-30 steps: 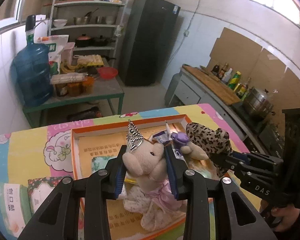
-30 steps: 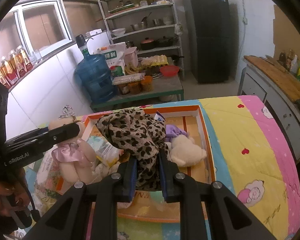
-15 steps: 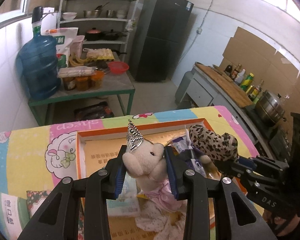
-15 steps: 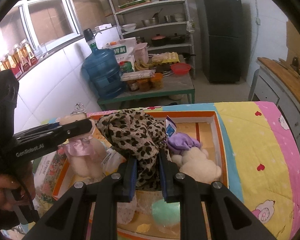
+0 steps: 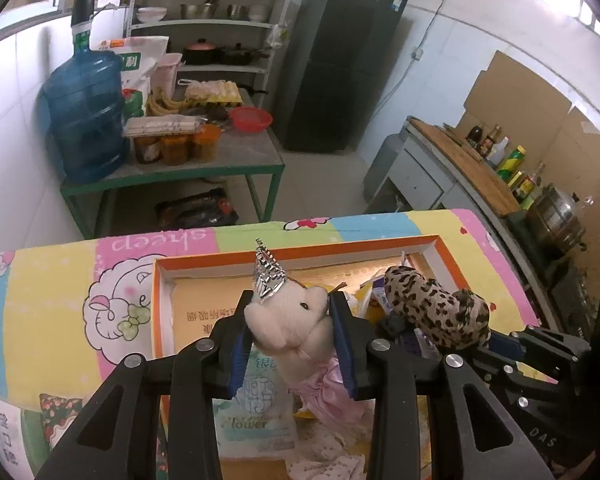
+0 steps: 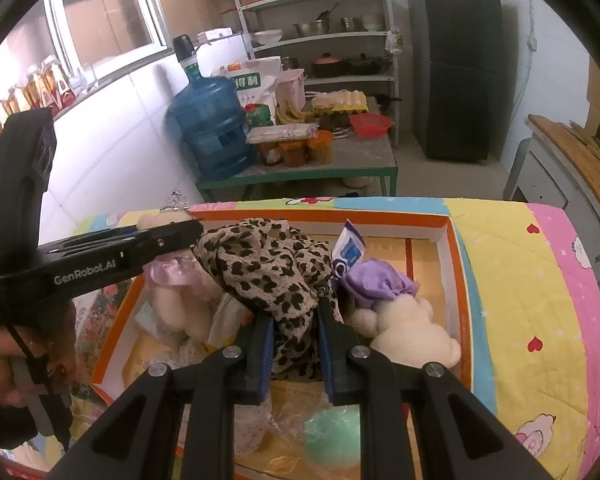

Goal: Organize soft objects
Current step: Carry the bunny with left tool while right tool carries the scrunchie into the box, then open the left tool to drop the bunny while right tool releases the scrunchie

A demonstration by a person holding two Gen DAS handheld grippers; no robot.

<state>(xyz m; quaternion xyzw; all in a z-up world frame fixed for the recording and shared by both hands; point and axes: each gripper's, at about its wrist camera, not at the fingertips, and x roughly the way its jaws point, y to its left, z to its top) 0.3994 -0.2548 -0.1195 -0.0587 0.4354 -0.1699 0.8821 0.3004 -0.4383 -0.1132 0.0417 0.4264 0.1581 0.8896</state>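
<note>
Left claw: my left gripper (image 5: 290,334) is clamped on the head of the plush bear (image 5: 288,326), blue pads pressed into both cheeks; the bear's pink dress hangs free below.
Right claw: my right gripper (image 6: 294,342) is closed tight on a bunched fold of the leopard scarf (image 6: 268,264), which spills up and forward over the fingertips.
What just changed: both loads have come up. A second ago the bear's skirt was down among the clutter on the box floor; now it dangles above the tissue pack (image 5: 256,408), and the scarf has risen with it.
Where the things are: bear and scarf both hang over the orange box (image 5: 300,250), bear toward its left half, scarf toward the right. The white plush with the purple cap (image 6: 400,312) lies against the box's right wall, and a green sponge (image 6: 332,436) sits near the front edge.
Against the earlier frame: more of the box floor and its far rim show in the left view, and the sponge has appeared in the right view, which I read as both hands lifting and drawing back.
Meaning for the task: I judge the pick-up done for these two; each needs a place to go next.
Risk: the scarf is held by one fold and may slide.
</note>
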